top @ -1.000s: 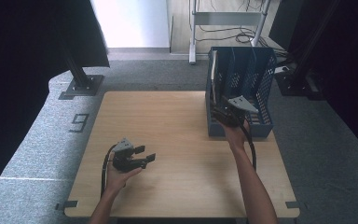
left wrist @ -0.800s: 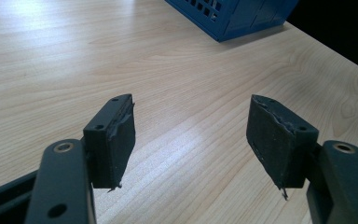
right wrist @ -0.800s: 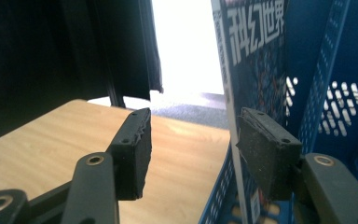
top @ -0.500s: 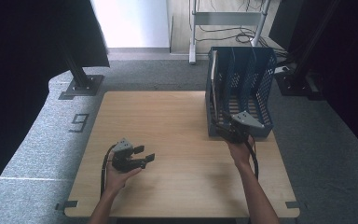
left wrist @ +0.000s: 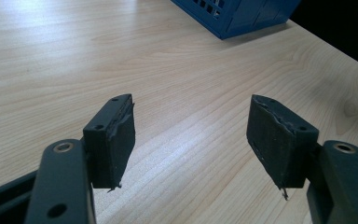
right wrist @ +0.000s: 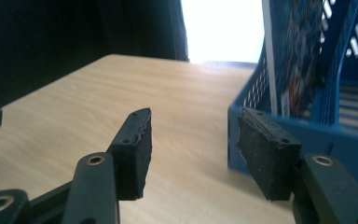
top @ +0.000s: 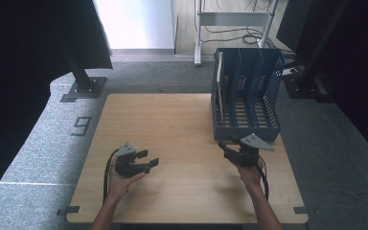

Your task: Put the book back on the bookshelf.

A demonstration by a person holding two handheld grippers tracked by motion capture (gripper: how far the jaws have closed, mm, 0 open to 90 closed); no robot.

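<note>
You're holding the right gripper [top: 231, 151] empty, jaws apart, just at 6 o'clock of the blue slotted plastic file rack [top: 245, 125]; left gripper [top: 143, 162] is idling wide open over the wooden table [top: 172, 124].

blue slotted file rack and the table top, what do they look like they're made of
Blue slotted file rack: looks like moulded plastic, matt, going by its uniform colour and its grid of cut-out holes. Table top: light wood or wood-look laminate with visible grain lines and a soft sheen; which one is unclear.
</note>
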